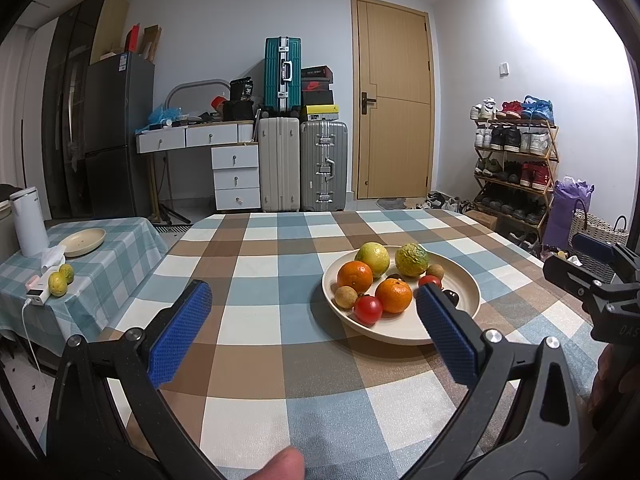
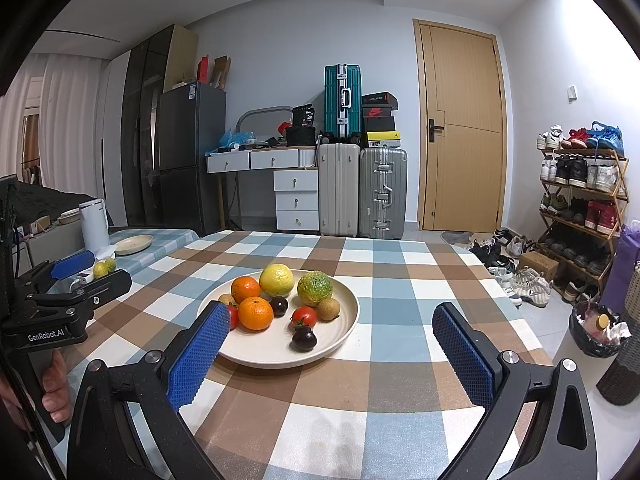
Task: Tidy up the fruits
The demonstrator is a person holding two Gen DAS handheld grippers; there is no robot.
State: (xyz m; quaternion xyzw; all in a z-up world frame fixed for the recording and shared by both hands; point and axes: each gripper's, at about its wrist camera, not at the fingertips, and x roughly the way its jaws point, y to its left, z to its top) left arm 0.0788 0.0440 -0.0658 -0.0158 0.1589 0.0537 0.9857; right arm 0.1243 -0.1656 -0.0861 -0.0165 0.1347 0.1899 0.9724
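Both claws hang over the near edge of the checked worktop (image 2: 400, 280), each spread wide and holding nothing. The left claw (image 1: 314, 320) has its right blue pad (image 1: 448, 336) in front of the near rim of the cream plate (image 1: 460, 280), without visibly touching it; its left pad sits well off to the left over bare cloth. The right claw (image 2: 332, 356) straddles the near right part of the plate (image 2: 348, 300), its left pad overlapping the plate's near-left rim in view (whether it touches, I cannot tell).

The fruit is all heaped on that one plate, near the middle of the worktop. At the far side sit a yellow-green citrus (image 2: 277, 280) and a mottled green one (image 2: 315, 288). Two oranges (image 2: 255, 313) lie towards the left, one behind the other. Nearer are a red tomato (image 2: 304, 317), a second one half hidden behind the pad, two dark round fruits (image 2: 304, 339) and small brown ones (image 2: 329, 309).

On the smaller side table at far left stand an empty dish (image 1: 83, 242), a white kettle (image 1: 28, 222) and two more yellow-green fruits (image 1: 61, 280) beside a power strip.
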